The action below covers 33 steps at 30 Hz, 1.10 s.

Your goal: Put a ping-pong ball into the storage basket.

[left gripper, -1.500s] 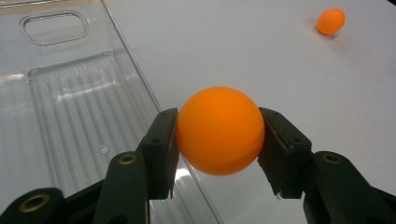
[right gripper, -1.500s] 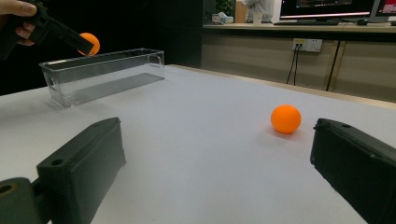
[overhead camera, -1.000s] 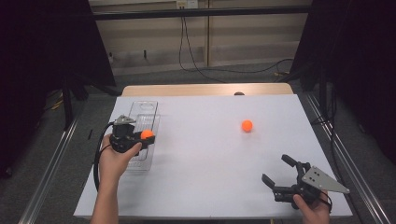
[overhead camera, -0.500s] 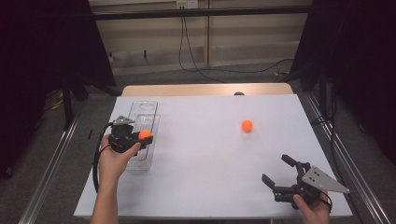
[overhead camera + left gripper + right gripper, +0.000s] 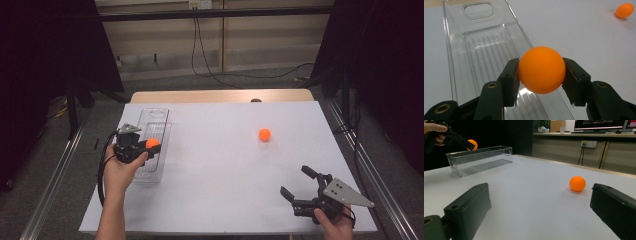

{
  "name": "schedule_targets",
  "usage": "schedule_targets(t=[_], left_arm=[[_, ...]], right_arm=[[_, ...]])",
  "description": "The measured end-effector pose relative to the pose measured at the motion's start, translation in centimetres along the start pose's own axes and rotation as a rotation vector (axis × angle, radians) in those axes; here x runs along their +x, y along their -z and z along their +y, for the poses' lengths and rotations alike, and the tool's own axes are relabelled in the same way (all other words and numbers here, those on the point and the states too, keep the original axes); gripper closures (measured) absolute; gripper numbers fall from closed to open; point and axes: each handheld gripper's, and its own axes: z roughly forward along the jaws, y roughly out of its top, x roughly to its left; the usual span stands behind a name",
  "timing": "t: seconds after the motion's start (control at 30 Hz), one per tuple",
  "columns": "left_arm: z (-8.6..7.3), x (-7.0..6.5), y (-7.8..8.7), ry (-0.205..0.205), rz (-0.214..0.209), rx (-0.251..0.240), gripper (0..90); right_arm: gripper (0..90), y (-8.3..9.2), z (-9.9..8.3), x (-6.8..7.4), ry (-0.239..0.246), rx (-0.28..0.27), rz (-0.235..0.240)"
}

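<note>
Left gripper (image 5: 541,72) is clamped on an orange ball (image 5: 541,70); both pads press its sides, one each side. It holds the ball above the clear plastic tray (image 5: 484,50), over the tray's right wall, near the end closest to the person. In the right gripper view the ball (image 5: 472,144) sits above the tray's rim (image 5: 479,151), not inside it. High view agrees: left gripper (image 5: 142,146) with the ball (image 5: 152,143) at its tip, over the tray (image 5: 154,116) along the table's left side.

The tray is long and narrow, with a ribbed floor and a cut-out handle at its far end. No ball lies in it.

The second orange ball (image 5: 264,134) lies loose on the white table (image 5: 215,175), right of centre and toward the far edge, well apart from the tray and from both grippers. It shows at the top right corner of the left gripper view (image 5: 624,10) and between the jaws' line of sight in the right gripper view (image 5: 577,183), farther off on the table and touching neither jaw.

Right gripper (image 5: 300,184) is at the near right corner of the table, held low, with its jaws wide apart and nothing between them. It points roughly at the loose ball.

The person's left hand (image 5: 120,170) wraps the left gripper's body; a cable loops down from it.
</note>
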Motion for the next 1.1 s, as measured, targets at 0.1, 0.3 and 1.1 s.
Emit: schedule_targets(t=[0.1, 0.3, 1.1], left_arm=[[0.0, 0.3, 0.1, 0.001, 0.006, -0.001, 50.8], [-0.1, 0.4, 0.0, 0.005, 0.017, -0.004, 50.8], [-0.5, 1.2, -1.0, -0.004, 0.099, 0.026, 50.7]], right_arm=[[2.3, 0.0, 0.0, 0.0, -0.002, 0.001, 0.0], [2.3, 0.0, 0.0, 0.0, -0.001, 0.002, 0.001], [2.3, 0.0, 0.0, 0.0, -0.002, 0.003, -0.001]])
